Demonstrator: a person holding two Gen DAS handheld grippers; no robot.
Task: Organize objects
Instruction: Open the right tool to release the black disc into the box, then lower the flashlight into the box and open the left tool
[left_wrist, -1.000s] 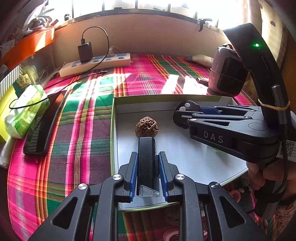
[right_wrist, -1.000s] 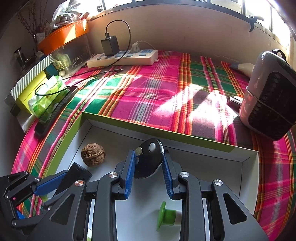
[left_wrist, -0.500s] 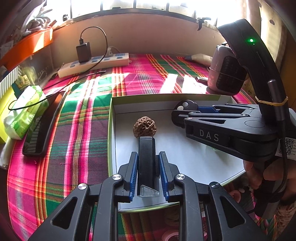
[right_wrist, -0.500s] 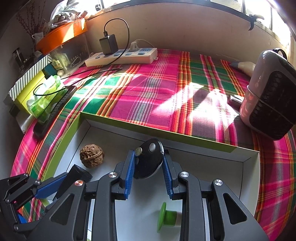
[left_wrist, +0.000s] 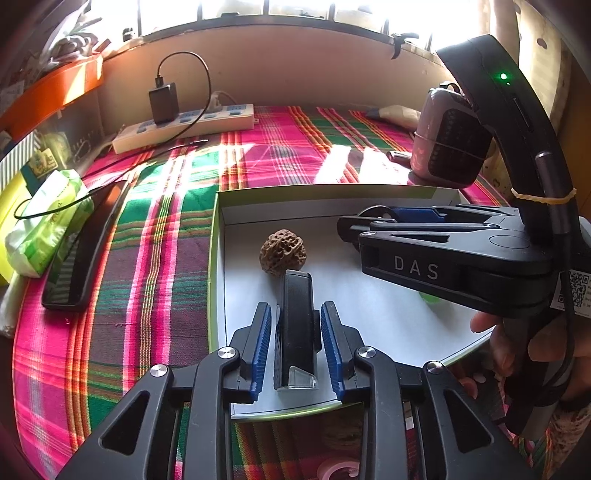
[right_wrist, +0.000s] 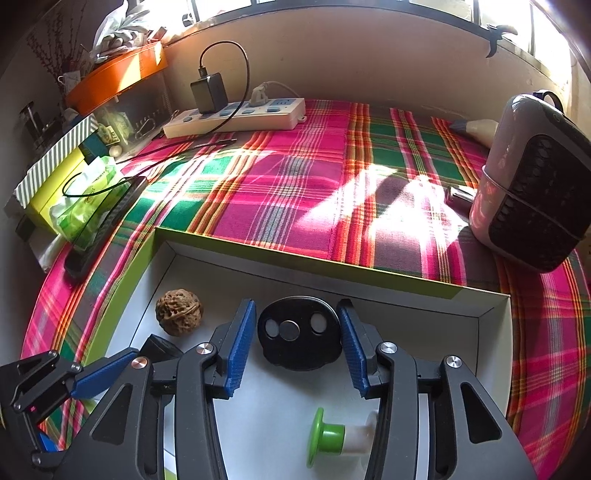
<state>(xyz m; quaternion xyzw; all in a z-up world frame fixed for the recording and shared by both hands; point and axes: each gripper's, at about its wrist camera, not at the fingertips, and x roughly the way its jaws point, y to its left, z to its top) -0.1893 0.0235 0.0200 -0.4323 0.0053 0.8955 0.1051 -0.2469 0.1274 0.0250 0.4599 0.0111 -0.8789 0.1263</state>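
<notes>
Both hand-held grippers are opening: left hand-held gripper (left_wrist: 295, 339) frees the black rectangular bar (left_wrist: 296, 325), right hand-held gripper (right_wrist: 297, 332) the black round plastic disc (right_wrist: 298, 338); the upright bar may topple in the white cardboard tray (left_wrist: 388, 321).

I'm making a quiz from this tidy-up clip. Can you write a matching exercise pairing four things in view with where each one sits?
Things:
1. walnut
2. green knob
3. power strip
4. black disc

Places:
A. on the plaid cloth by the back wall
B. between the right gripper's opening jaws
C. in the tray, below the right gripper
D. in the tray, left of the disc

Pairs: 1-D, 2-C, 3-A, 4-B
</notes>
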